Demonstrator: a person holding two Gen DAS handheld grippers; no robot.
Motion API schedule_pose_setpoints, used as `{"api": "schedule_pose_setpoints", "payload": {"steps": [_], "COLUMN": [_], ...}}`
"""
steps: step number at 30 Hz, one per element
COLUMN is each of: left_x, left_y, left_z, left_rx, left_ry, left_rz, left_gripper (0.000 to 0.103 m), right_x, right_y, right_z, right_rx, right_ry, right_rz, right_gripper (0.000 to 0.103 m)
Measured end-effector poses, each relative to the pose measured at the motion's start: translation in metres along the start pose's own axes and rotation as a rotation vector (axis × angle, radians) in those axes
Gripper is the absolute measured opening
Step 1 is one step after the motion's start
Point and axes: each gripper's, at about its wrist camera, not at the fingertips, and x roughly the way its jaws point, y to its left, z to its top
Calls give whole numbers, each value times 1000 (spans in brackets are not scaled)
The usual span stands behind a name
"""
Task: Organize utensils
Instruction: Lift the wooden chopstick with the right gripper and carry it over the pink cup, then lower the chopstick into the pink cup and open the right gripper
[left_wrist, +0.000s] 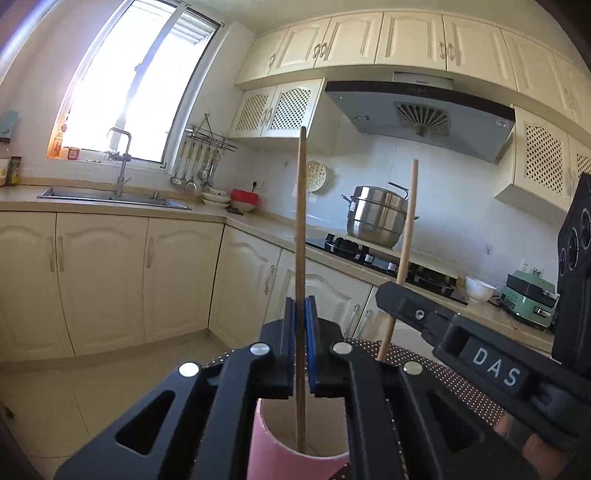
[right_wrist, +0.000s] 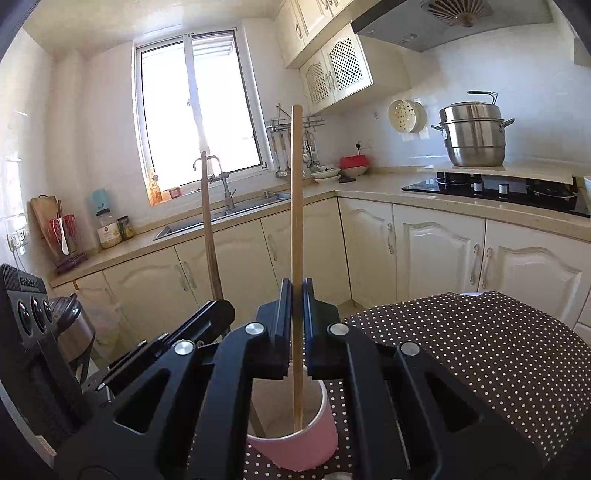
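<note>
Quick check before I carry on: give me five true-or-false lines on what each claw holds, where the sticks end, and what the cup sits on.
1. The left claw is shut on a wooden stick. True.
2. That stick's lower end is inside the pink cup. True.
3. The right claw is open and holds nothing. False: it is shut on the second wooden stick, which stands upright.
4. The pink cup lies tipped on its side. False: it stands upright, mouth up.
5. The cup sits on a plain white cloth. False: it sits on a brown cloth with white dots.
</note>
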Motion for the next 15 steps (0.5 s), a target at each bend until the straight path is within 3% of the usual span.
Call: {"api": "schedule_pose_setpoints", "payload": {"steps": [10, 12, 15], "left_x": [-15, -19, -28], "left_y": [1, -1, -1], "left_z": [-4, -5, -4], "left_rx": [21, 39, 59], "left_ry": [88, 102, 89], "left_rz": [-9, 4, 26], "left_gripper": [10, 36, 44], "right_x": [-15, -17, -18], "right_y": [1, 2, 5], "right_z": [-13, -15, -17], "right_rx": [-30, -24, -27], "right_ry": [43, 51, 58], "right_rz": [-38, -38, -43], "right_gripper": [6, 6, 7]}}
